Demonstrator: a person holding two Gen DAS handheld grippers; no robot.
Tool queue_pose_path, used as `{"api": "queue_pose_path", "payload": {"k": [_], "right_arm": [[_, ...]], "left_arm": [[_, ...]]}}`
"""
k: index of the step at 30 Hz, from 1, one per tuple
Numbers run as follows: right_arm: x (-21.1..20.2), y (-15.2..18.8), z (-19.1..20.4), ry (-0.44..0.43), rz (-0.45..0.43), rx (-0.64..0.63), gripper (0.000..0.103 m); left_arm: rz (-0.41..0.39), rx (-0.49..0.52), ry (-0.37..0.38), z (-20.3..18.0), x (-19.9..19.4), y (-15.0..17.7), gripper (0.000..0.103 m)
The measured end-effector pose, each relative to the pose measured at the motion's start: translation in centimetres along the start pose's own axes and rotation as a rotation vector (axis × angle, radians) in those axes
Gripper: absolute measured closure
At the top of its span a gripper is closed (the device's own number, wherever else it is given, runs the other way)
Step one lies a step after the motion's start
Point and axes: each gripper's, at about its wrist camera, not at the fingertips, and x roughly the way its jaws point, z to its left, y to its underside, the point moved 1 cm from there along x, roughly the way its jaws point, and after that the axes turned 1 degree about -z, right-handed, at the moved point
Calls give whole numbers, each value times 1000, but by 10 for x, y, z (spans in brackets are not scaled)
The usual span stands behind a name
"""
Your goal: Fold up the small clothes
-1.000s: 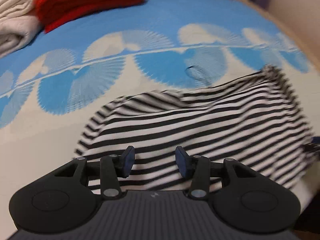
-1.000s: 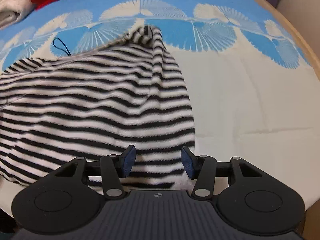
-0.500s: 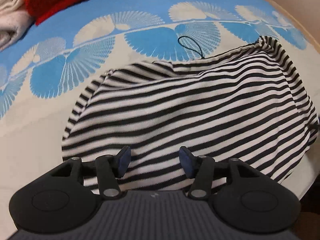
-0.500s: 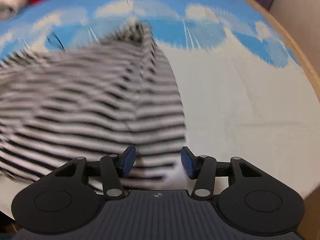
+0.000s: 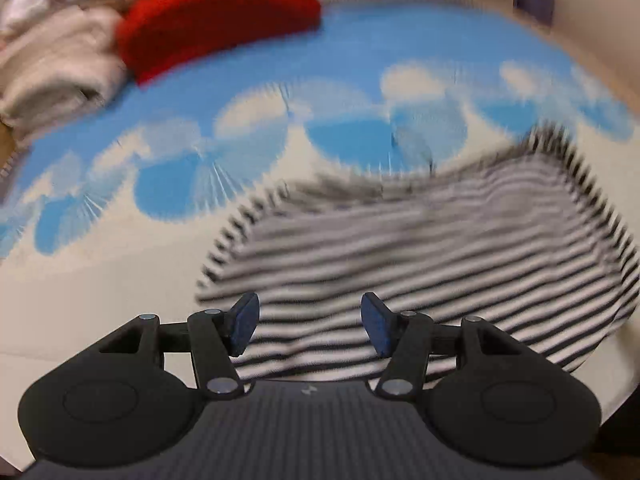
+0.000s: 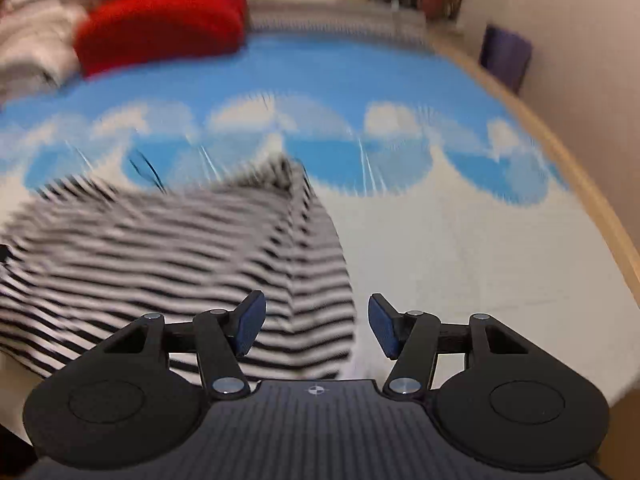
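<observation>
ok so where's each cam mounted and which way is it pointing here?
Left wrist: sits on the left gripper, looking forward and down along its open blue pads at the striped garment on the blue-and-white cloth; only the gripper's fingers show.
Right wrist: sits on the right gripper, same downward tilt, over the garment's right edge; only its open fingers show.
Shared: the striped garment, the patterned cloth, the red folded item and beige pile at the far left. Both frames are motion-blurred.
</observation>
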Motion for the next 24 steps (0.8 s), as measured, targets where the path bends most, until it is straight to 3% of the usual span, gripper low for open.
{"api": "queue_pose_path", "payload": {"k": [2,4,7,9,12,14,18,24], "right_arm": [[-20,1,-1,-34,-55,23,41],[-35,9,-2,-61,-96,45,40],[-50,23,-5,-77,-130,62,40],[-54,32,-8,-76,-154,62,40],[-46,46,-9,-53,-140,53,40],[-44,51,-9,-44,-145,52,40],[-26,56,-14,-9,-99,74,40],[-22,61,-17,-31,-76,101,40]], "left_arm": [[-91,-28,-10,5,-28,5,41],[-154,-88,34,18,-56,14,41],[-183,-175,70,43,-80,36,43],[-190,-217,40,53,-85,56,45],[-143,-270,29,55,-78,89,53],[-52,-286,22,52,-62,99,65],[-9,-324,31,52,-45,100,65],[144,-474,40,63,-8,110,65]]}}
